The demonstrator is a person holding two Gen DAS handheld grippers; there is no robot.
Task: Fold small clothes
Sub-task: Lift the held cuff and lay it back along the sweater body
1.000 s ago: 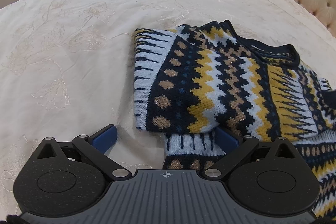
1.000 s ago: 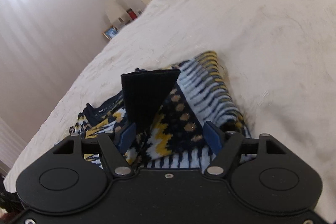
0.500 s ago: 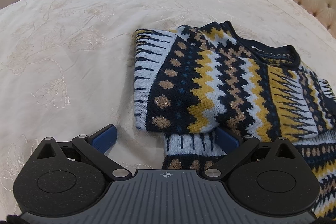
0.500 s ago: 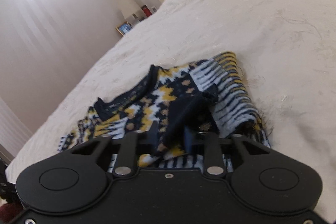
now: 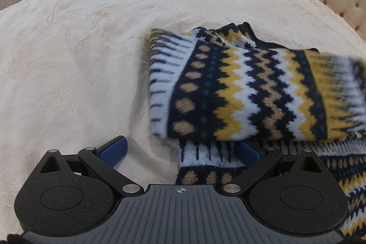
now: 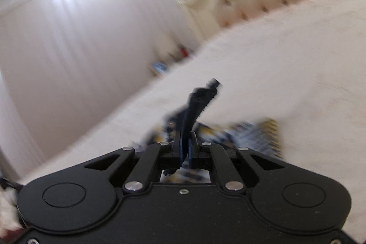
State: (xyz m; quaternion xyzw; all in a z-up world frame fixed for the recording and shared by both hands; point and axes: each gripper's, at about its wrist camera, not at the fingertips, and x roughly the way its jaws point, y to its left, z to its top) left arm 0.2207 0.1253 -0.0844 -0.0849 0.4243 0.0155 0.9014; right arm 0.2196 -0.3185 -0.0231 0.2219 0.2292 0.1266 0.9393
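The left tool (image 5: 180,150) points steeply down, its blue fingers (image 5: 114,149) spread wide apart. The right tool (image 6: 185,148) tilts slightly down, jaws pinched together on dark cloth (image 6: 199,100).

We see two matching black tongs. The left tongs (image 5: 181,149) have a ribbed grey centre plate with a small crosshair mark, two speckled black round housings, silver pivot pins and blue textured pads (image 5: 114,151). The right tongs (image 6: 185,148) have a plain black plate, silver pins, corner screws and blue pads.
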